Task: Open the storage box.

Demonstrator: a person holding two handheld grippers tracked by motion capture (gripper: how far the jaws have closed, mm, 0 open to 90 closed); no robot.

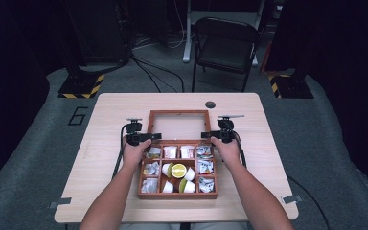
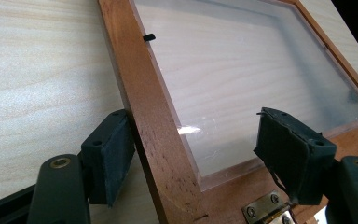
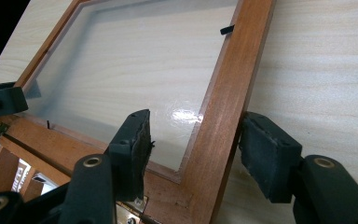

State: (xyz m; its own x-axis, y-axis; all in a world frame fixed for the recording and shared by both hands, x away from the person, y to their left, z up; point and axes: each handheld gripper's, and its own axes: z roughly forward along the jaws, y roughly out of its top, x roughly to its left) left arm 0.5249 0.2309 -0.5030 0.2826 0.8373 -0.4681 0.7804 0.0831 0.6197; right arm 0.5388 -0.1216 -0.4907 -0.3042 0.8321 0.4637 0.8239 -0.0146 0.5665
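Box: a shallow wooden box (image 1: 178, 193) sits at the near middle of the pale table (image 1: 105, 115), its hinged lid (image 1: 178, 125) thrown back flat on the tabletop beyond it.
Left gripper: the left gripper (image 1: 143, 137) straddles the lid's left rail near the hinge. In its own view (image 2: 193, 158) one pad rests against the outer edge of the rail, while the other stands clear over the pane, so the jaws are open and grip nothing.
Right gripper: the right gripper (image 1: 214, 135) straddles the lid's right rail. In its own view (image 3: 193, 151) the outer pad touches or nearly touches the rail and the inner pad stands off over the pane. Open around the rail, not clamped.
High view alone: the compartments, with small foil packets (image 1: 205, 166) at the sides, white cups (image 1: 167, 168) and a yellow-green lidded one (image 1: 178, 170) in the middle; also a folding chair (image 1: 226, 45) behind the table.
Gripper views alone: a brass hinge (image 2: 263, 210), a tiny black tab (image 2: 148, 37) on the frame's inner edge, and glare on the pane.
Materials: reddish-brown frame with visible grain; clear, slightly scuffed pane (image 3: 121, 70) showing light woodgrain beneath; matte black jaws with rubbery, frayed pads.
Shapes: rectangular lid and box, square-edged rails, blocky pads.
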